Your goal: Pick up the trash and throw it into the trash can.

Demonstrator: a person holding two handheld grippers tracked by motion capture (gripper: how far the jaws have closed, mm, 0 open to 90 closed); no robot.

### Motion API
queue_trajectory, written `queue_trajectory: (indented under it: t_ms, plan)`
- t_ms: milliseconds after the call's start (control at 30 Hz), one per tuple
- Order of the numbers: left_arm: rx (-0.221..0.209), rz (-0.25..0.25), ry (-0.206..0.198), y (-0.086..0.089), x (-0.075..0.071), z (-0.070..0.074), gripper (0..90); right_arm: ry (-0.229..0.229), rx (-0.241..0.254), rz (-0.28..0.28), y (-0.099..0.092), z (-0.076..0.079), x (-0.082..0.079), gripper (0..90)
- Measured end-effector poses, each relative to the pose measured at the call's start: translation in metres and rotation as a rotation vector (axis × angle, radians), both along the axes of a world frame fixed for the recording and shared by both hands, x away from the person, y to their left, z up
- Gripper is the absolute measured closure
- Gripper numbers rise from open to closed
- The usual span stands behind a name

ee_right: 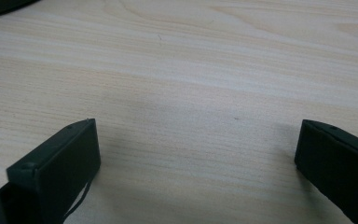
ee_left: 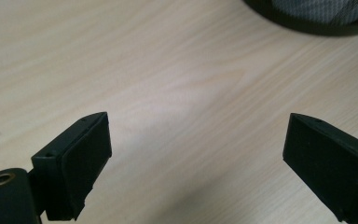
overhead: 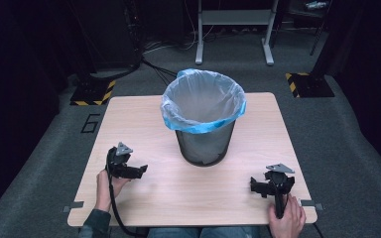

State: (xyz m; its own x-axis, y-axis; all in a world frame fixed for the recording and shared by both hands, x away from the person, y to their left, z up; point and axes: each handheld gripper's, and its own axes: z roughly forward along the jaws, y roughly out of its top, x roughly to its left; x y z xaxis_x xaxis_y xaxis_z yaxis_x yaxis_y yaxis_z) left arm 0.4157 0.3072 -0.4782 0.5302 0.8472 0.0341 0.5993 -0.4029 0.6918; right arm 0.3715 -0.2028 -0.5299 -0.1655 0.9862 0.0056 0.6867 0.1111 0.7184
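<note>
Desk (overhead: 144, 106): a big, light wood top. It carries one bin and two claws. It looks bare all around them, so there is lots of room to slide and turn.

Bin (overhead: 203, 144): a black mesh bin, standing upright near the middle of the desk, a bit toward the far side. I think it sits there so both claws can reach it the same. Its dark bottom edge peeks in at the top of the left gripper view (ee_left: 307, 21).

Bag (overhead: 203, 101): a thin, see-through blue bag lines the bin. Its top is folded down over the rim (that fold is the easy part to pinch). It looks soft and will crumple.

Left claw (overhead: 140, 170): low over the desk on the near left, pointing to the right, toward the bin's foot. Its jaws are spread wide with nothing but wood between them (ee_left: 196, 154). It is near the bin but not touching.

Right claw (overhead: 256, 186): low on the near right, close to the desk's right edge (mind that edge). Its jaws are spread wide and hold nothing (ee_right: 198, 158). It is well apart from the bin.

Next: I guess both claws must rise to get to the bag's rim.
</note>
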Motion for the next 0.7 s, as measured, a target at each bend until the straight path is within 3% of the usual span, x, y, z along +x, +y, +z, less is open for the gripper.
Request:
queue_trajectory:
  t_ms: [133, 300, 567, 700]
  plan:
    - [-0.019, 0.034, 0.028, 0.009, -0.008, -0.018, 5.7, 0.000, 0.000, 0.000, 0.000, 0.000, 0.000, 0.0]
    - [-0.021, 0.062, 0.015, 0.016, -0.016, -0.031, 5.6, 0.000, 0.000, 0.000, 0.000, 0.000, 0.000, 0.0]
    - [0.001, 0.071, 0.030, 0.018, -0.021, -0.046, 2.9, 0.000, 0.000, 0.000, 0.000, 0.000, 0.000, 0.0]
    - [-0.027, 0.076, 0.021, 0.021, -0.023, -0.049, 0.9, 0.000, 0.000, 0.000, 0.000, 0.000, 0.000, 0.0]
